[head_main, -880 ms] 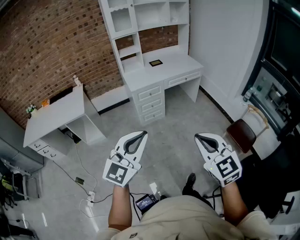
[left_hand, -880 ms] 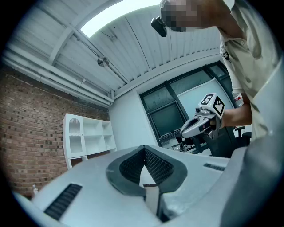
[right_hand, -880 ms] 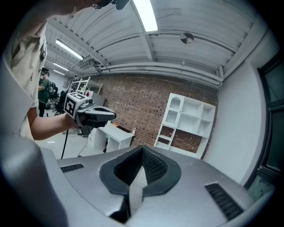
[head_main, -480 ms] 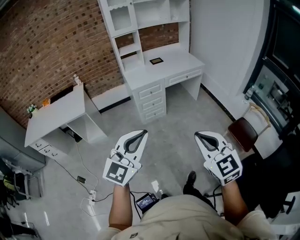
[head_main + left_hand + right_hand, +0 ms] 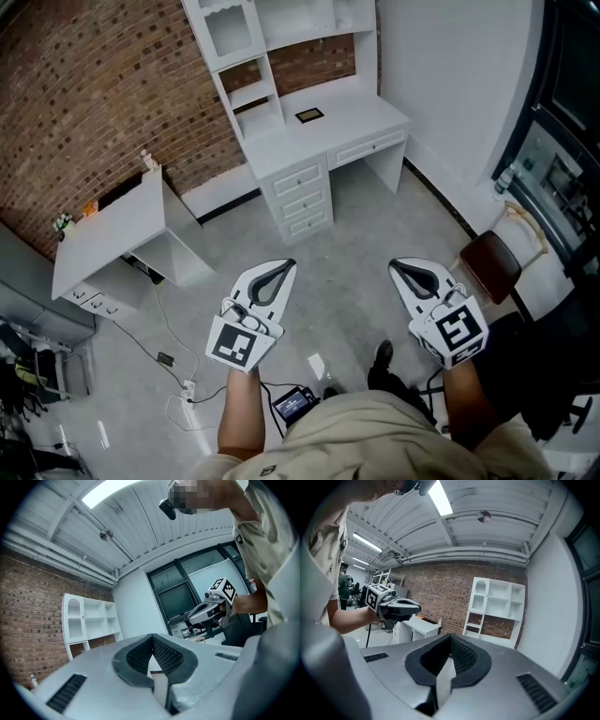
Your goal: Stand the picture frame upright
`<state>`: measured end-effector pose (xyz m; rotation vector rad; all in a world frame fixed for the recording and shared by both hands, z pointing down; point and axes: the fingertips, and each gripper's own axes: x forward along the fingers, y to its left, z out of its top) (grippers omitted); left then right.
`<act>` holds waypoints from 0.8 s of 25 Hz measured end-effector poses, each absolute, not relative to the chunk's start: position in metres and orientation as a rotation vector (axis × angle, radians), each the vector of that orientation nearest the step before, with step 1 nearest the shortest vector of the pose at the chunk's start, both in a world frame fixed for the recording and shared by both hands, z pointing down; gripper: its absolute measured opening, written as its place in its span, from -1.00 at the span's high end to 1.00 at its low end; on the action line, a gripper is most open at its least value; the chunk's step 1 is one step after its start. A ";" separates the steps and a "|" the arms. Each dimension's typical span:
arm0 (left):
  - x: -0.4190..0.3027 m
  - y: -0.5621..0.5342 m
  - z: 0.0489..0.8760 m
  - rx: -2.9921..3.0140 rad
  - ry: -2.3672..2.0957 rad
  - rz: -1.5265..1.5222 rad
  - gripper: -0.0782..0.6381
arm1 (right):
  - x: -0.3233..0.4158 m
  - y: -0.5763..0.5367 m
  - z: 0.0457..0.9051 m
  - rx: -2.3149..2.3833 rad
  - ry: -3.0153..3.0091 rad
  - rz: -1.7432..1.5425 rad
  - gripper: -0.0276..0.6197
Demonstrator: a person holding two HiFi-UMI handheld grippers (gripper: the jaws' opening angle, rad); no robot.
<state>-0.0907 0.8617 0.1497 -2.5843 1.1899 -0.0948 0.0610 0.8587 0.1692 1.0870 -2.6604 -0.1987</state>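
Observation:
A small dark picture frame (image 5: 309,115) lies flat on the top of the white desk (image 5: 356,127) at the far side of the room. I stand well back from it on the grey floor. My left gripper (image 5: 281,266) is held out at waist height, shut and empty. My right gripper (image 5: 401,272) is level with it to the right, also shut with nothing in it. In the left gripper view, the left gripper (image 5: 152,637) points up toward the ceiling, with the right gripper (image 5: 194,616) seen beside it. In the right gripper view, the right gripper (image 5: 451,636) faces the brick wall, with the left gripper (image 5: 415,606) seen at its left.
White shelving (image 5: 272,37) rises over the desk against the brick wall. A second white desk (image 5: 112,230) stands at the left, with cables and a power strip (image 5: 178,398) on the floor near it. A brown chair (image 5: 492,262) stands at the right by dark equipment.
The head view has shifted slightly, so the desk and chair sit a little differently in the picture. Both grippers hold their places and stay shut.

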 end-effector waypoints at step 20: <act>0.071 0.625 0.165 -2.608 1.264 -0.197 0.76 | 0.247 0.608 0.188 1.089 -2.674 -0.145 0.91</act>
